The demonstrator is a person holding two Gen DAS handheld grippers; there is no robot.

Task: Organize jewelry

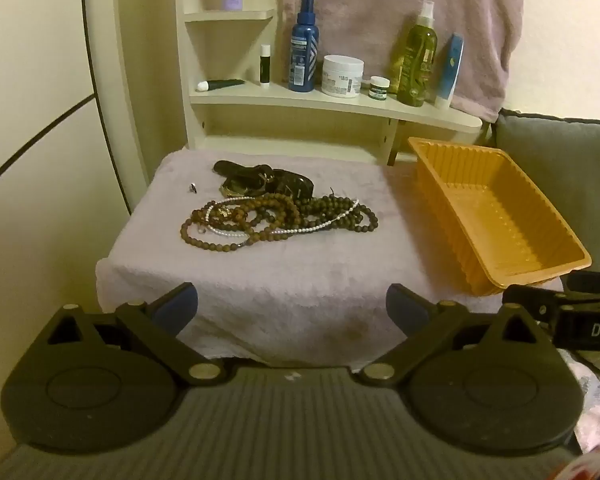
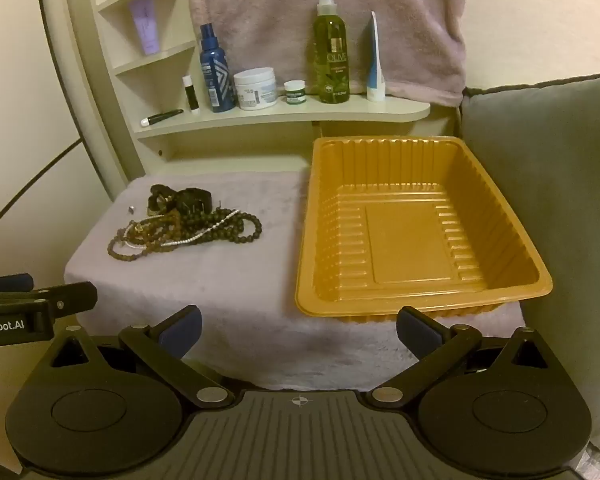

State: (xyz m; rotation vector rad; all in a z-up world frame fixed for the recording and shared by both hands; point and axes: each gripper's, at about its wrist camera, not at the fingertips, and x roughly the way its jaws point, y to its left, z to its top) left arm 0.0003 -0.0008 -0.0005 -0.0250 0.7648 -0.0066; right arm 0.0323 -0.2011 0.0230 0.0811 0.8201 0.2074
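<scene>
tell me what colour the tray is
Orange-yellow, with ribbed walls. The tray shows best in the right wrist view.

On the pale towel-covered tabletop (image 2: 260,280), a tangled heap of brown bead and white pearl necklaces (image 2: 184,230) lies toward the far left corner. An empty ribbed orange plastic tray (image 2: 416,236) fills the right side. The right tongs (image 2: 298,332) hover spread wide at the near edge.

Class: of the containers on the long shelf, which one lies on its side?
The thin dark tube with a white cap, at the shelf's left end; the others all stand upright.
</scene>
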